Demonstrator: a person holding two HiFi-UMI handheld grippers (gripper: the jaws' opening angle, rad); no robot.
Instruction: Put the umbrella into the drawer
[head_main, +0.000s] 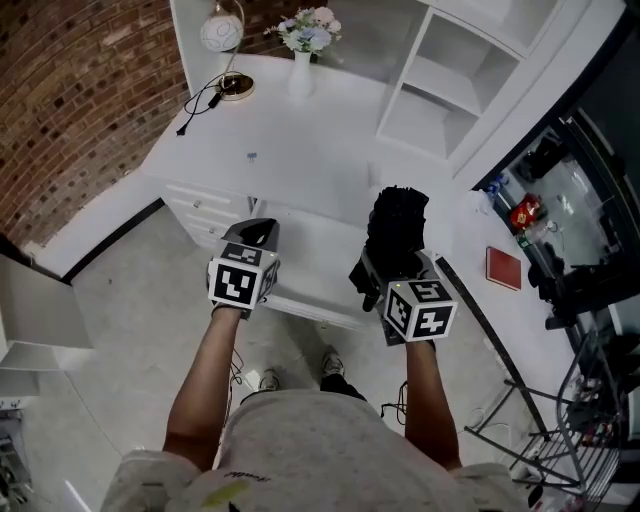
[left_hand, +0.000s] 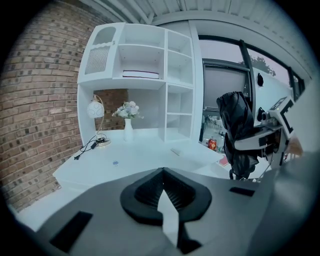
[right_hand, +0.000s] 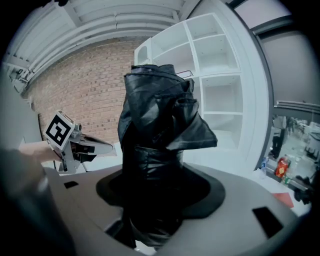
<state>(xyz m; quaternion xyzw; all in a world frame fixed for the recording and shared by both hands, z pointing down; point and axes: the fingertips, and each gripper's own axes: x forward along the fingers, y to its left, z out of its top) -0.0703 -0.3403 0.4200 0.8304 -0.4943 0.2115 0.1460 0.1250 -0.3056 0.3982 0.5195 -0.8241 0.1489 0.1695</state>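
Right claw is clamped on the folded black umbrella, held upright over the open drawer of the white bench. Left claw is closed and empty, at the drawer's left edge.

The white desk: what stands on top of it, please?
A round lamp with its cable and a vase of flowers stand at the back of the desk. The umbrella in the right gripper covers part of its near right side.
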